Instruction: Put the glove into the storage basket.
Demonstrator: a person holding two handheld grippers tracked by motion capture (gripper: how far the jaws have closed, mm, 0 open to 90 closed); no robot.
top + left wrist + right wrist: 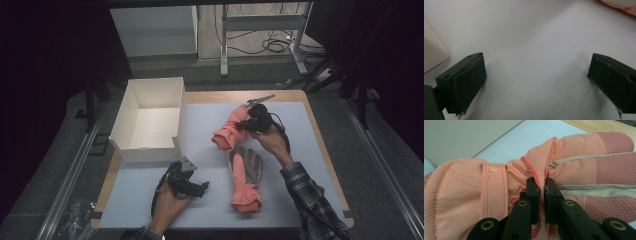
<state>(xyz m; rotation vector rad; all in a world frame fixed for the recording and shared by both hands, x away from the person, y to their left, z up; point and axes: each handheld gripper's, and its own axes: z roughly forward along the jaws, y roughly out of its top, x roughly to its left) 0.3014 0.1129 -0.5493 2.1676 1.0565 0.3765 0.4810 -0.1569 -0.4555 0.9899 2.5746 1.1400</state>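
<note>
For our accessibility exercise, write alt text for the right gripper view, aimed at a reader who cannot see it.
The right gripper is shut on a pinched fold of a pink-orange glove, its two black jaws pressed together on the fabric. The glove's textured fingers stretch off to the right, above a pale table mat.

The glove (499, 190) between the black jaws of the right gripper (541, 188) is salmon pink, with beige piping and darker pink waffle-textured panels on its fingers, and a small red dotted print near the strap. The second glove (246, 176) has a grey palm and a salmon cuff. The box (150, 120) is white, the mat (300, 150) pale grey-blue, the table (320, 130) light wood. The sleeve (310, 200) is dark plaid. The left gripper (536, 75) is black
</note>
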